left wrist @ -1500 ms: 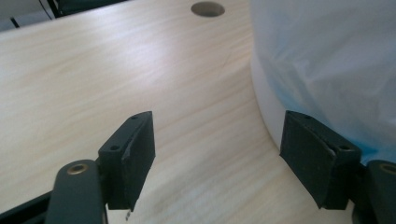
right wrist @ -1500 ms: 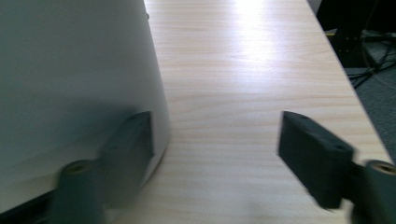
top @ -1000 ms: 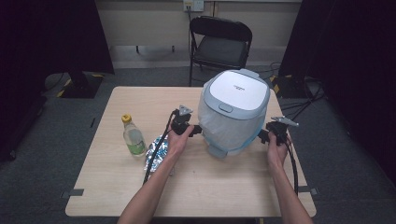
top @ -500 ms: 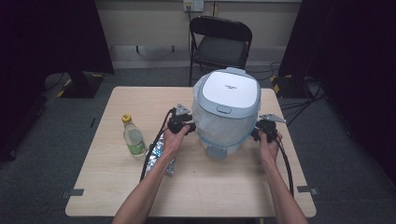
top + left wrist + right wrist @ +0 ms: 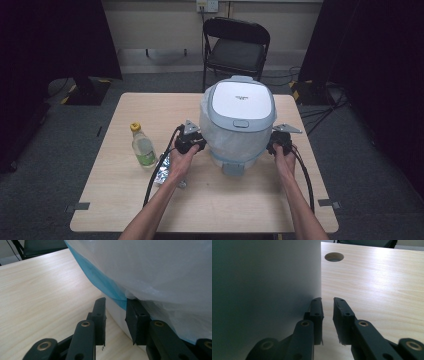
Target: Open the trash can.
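On the pale wooden table, the domed white-and-grey appliance in a clear plastic bag sits between 2 grippers, probably flanking it to shift it: the left gripper, jaws just closing, is narrow on nothing, and the right gripper is closed, empty.

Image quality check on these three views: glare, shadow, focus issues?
High view: evenly lit table, dark surroundings, slightly soft. Left gripper view: plastic-wrapped cooker washed out bright. Right gripper view: cooker's side a dark, shaded blur; glare on the wood at right.
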Demonstrator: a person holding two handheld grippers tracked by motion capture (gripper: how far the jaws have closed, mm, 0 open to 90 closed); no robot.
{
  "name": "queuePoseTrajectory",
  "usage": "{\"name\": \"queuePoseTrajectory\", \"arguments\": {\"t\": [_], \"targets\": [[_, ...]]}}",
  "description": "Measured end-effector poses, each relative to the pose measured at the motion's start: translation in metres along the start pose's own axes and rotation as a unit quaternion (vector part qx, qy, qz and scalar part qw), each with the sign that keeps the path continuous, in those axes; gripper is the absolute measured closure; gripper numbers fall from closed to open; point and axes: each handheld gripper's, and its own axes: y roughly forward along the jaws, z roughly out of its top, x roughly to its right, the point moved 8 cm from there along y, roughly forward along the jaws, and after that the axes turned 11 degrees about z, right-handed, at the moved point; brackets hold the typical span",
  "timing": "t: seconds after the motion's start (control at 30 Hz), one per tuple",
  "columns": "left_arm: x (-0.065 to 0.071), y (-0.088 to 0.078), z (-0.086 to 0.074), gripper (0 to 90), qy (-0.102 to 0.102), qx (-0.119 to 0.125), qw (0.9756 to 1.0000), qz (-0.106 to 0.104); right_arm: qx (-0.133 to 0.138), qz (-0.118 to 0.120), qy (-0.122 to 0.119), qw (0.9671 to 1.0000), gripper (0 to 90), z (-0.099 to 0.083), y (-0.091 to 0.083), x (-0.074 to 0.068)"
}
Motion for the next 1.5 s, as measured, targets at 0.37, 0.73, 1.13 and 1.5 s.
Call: {"name": "queuePoseTrajectory", "arguments": {"t": [0.37,0.73,1.13,1.5], "targets": [[0.008,-0.024,-0.011,70.2,0.022,-0.001,0.9997,0.006,0.010,0.024,-0.002,0.9997,79.6,-0.005,-0.020,-0.024],[0.016,-0.043,-0.019,71.7,0.044,-0.012,0.9990,-0.005,0.014,0.041,0.001,0.9991,80.6,-0.017,-0.038,-0.042],[0.018,-0.059,-0.044,46.6,0.054,-0.027,0.9971,0.047,-0.002,0.036,-0.017,0.9992,35.0,-0.028,-0.065,-0.042],[-0.026,-0.033,-0.020,42.6,-0.023,-0.043,0.9926,0.111,-0.001,-0.013,0.006,0.9999,25.4,-0.006,-0.031,-0.006]]}}
